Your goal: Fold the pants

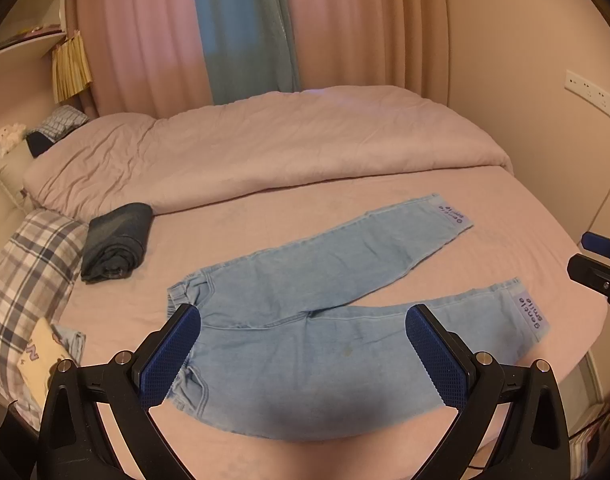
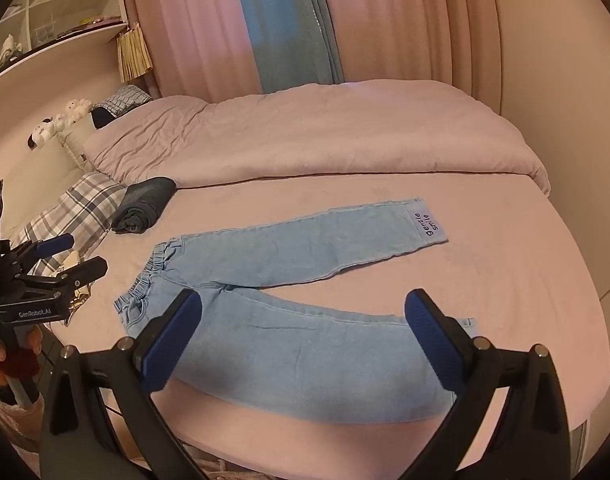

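Light blue denim pants (image 1: pixel 305 304) (image 2: pixel 289 280) lie flat on the pink bed sheet, waistband to the left, both legs spread apart and running right. Each cuff carries a purple label (image 1: pixel 453 214) (image 2: pixel 427 222). My left gripper (image 1: pixel 303 350) hovers open above the seat of the pants, nothing between its blue pads. My right gripper (image 2: pixel 303 334) hangs open over the nearer leg, also holding nothing. The left gripper (image 2: pixel 71 256) shows at the left edge of the right wrist view, beside the waistband. Part of the right gripper (image 1: pixel 597 268) appears at the right edge of the left wrist view.
A rolled dark garment (image 1: pixel 119 242) (image 2: pixel 145 204) lies left of the pants. A plaid pillow (image 1: pixel 29 272) (image 2: pixel 75 210) is at the left. A folded pink duvet (image 1: pixel 265 148) covers the far half of the bed. Curtains (image 1: pixel 241 28) hang behind. The bed's near edge (image 2: pixel 345 444) is close below.
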Motion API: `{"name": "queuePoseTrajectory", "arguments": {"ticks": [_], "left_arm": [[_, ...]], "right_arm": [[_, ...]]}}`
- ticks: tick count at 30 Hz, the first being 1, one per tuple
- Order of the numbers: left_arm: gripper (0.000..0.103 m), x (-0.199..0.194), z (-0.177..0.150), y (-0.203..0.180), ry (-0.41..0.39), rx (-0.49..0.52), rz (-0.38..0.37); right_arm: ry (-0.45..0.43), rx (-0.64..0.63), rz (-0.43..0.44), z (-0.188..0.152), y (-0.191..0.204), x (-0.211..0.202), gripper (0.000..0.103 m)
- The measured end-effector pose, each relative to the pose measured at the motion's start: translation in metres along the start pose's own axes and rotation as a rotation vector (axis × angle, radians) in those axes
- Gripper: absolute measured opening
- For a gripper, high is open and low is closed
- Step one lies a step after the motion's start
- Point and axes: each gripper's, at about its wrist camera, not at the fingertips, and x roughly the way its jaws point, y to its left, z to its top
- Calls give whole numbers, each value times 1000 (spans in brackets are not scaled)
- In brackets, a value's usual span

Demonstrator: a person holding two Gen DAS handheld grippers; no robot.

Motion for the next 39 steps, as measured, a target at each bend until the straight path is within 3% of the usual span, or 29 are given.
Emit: {"name": "queuePoseTrajectory", "arguments": {"ticks": [39], "left_arm": [[103, 10, -2, 8, 7, -12, -15]], "right_arm": [[24, -50, -12, 8, 14, 9, 102]]}}
